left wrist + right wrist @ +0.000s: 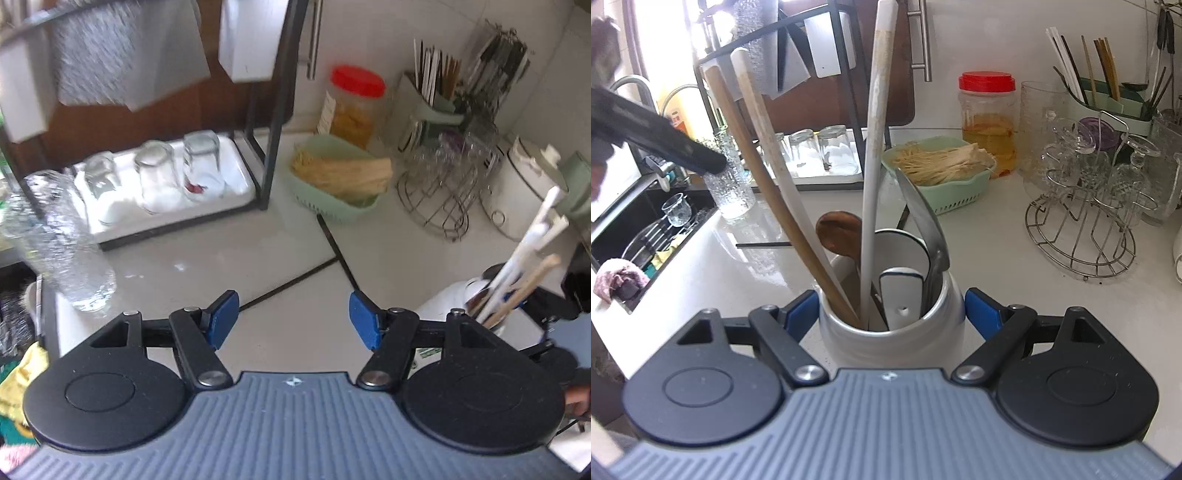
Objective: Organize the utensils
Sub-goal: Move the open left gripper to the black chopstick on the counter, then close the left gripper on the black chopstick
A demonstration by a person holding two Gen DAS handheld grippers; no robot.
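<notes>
Right gripper (891, 314) clamps white utensil holder (894, 339); left gripper (293, 319) wide, empty. Jar label (327, 112) unreadable.

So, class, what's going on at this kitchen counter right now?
A person is sorting utensils with two handheld grippers. The right gripper is clamped around a white ceramic utensil crock holding wooden spoons, a white spatula and a metal spoon. The left gripper is open and empty above the countertop, left of the crock.

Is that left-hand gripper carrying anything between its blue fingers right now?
No, the left gripper is open, and between its blue fingers only bare countertop shows.
</notes>
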